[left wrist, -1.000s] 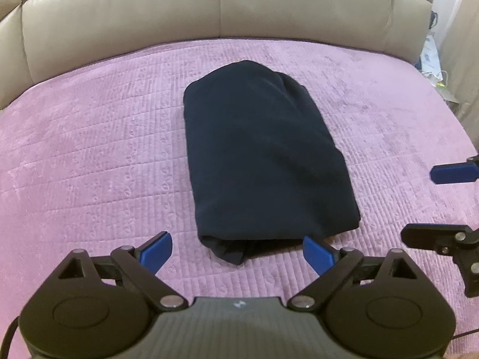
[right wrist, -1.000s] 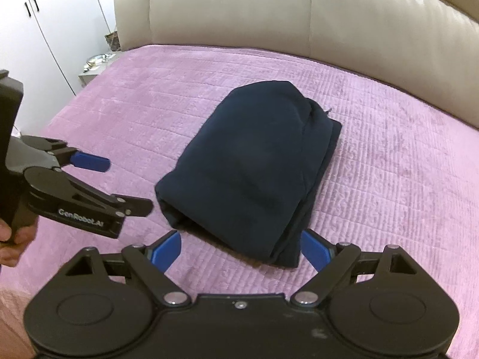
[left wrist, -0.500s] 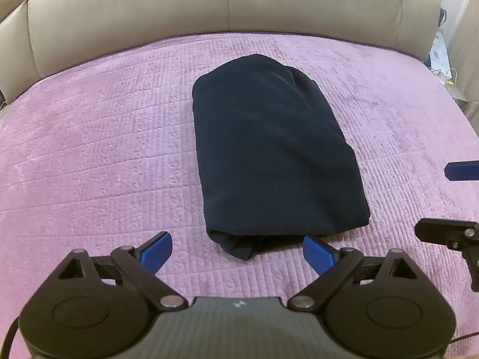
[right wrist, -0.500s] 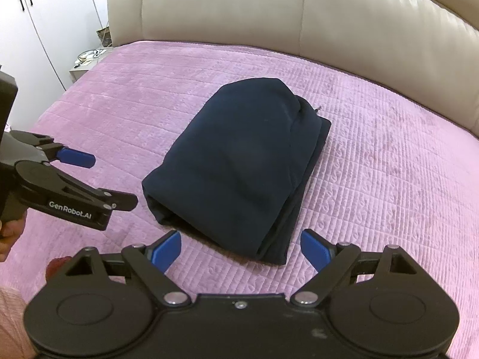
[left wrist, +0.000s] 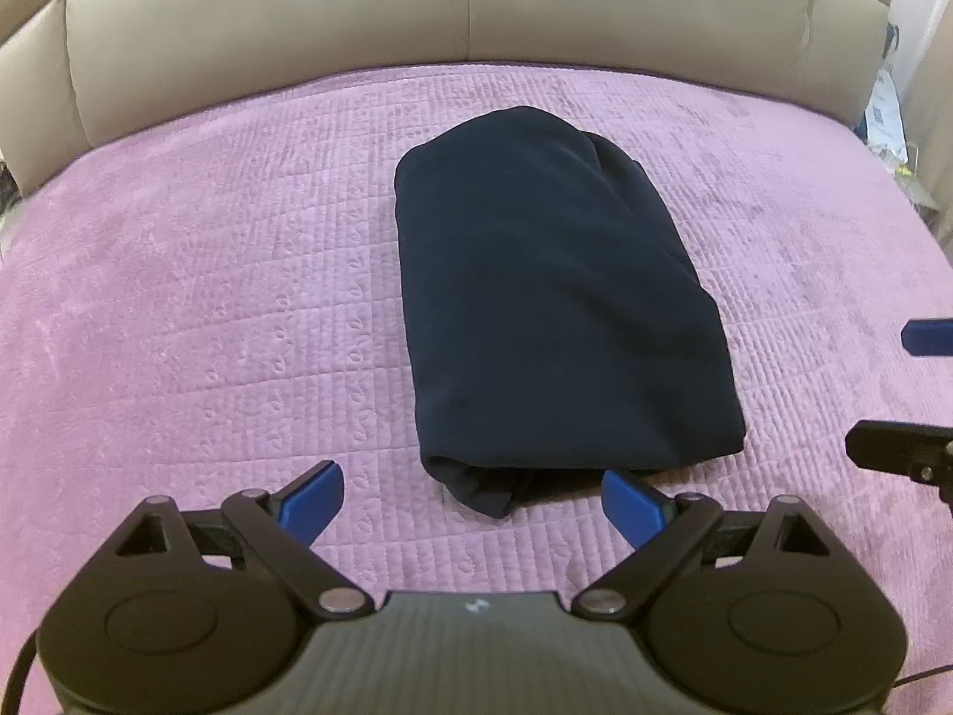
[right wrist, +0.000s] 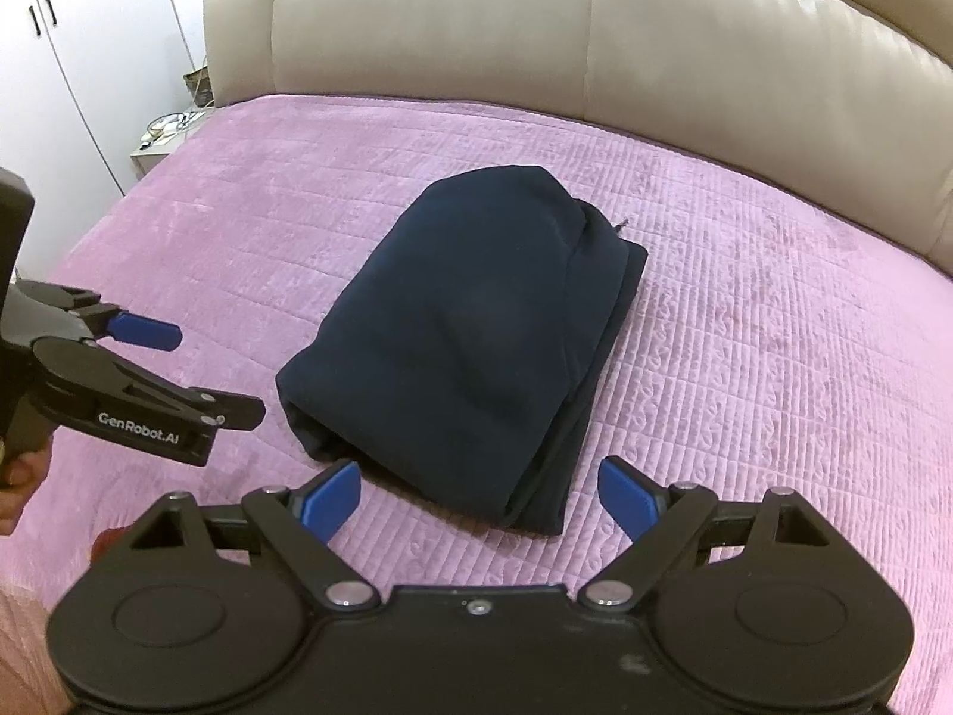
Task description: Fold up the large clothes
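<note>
A dark navy garment lies folded into a compact bundle in the middle of the pink quilted bed cover. In the right wrist view the same garment shows stacked layers along its right side. My left gripper hovers open just short of the bundle's near end, holding nothing. My right gripper is open too, near the bundle's front corner, and nothing is in it. The left gripper appears at the left edge of the right wrist view, held by a hand.
A beige padded headboard runs along the far side of the bed. White wardrobe doors and a small nightstand with clutter stand beyond the bed's left side. The right gripper's fingers show at the right edge of the left wrist view.
Both grippers have drawn back and risen a little from the folded garment, staying open. The garment has not moved.
</note>
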`<action>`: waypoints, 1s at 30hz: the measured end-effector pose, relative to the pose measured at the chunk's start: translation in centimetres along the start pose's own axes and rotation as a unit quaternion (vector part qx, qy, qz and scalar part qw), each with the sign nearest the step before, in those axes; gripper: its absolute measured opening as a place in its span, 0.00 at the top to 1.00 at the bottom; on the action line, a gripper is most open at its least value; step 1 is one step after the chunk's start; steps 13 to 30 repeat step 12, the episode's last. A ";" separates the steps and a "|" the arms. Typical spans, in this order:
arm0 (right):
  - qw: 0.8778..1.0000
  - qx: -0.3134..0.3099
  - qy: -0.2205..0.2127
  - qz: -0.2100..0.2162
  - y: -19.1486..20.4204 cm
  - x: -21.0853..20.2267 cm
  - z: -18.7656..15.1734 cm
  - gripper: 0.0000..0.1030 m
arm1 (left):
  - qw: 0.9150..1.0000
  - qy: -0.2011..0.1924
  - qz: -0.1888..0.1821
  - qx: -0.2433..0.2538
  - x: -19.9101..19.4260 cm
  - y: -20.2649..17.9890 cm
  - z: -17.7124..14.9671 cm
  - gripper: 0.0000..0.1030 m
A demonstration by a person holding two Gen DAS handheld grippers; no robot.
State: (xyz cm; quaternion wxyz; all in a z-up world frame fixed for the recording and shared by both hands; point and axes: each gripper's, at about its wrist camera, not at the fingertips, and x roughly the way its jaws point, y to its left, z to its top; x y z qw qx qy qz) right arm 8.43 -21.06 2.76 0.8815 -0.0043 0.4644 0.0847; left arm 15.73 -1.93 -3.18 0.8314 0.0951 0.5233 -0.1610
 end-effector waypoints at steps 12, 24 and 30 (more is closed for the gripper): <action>1.000 -0.004 0.001 0.000 0.2 -0.1 0.2 0.01 | 1.000 -0.001 0.001 -0.025 0.4 1.0 -0.1 0.08; 1.000 -0.004 0.001 0.000 0.2 -0.1 0.2 0.01 | 1.000 -0.001 0.001 -0.025 0.4 1.0 -0.1 0.08; 1.000 -0.004 0.001 0.000 0.2 -0.1 0.2 0.01 | 1.000 -0.001 0.001 -0.025 0.4 1.0 -0.1 0.08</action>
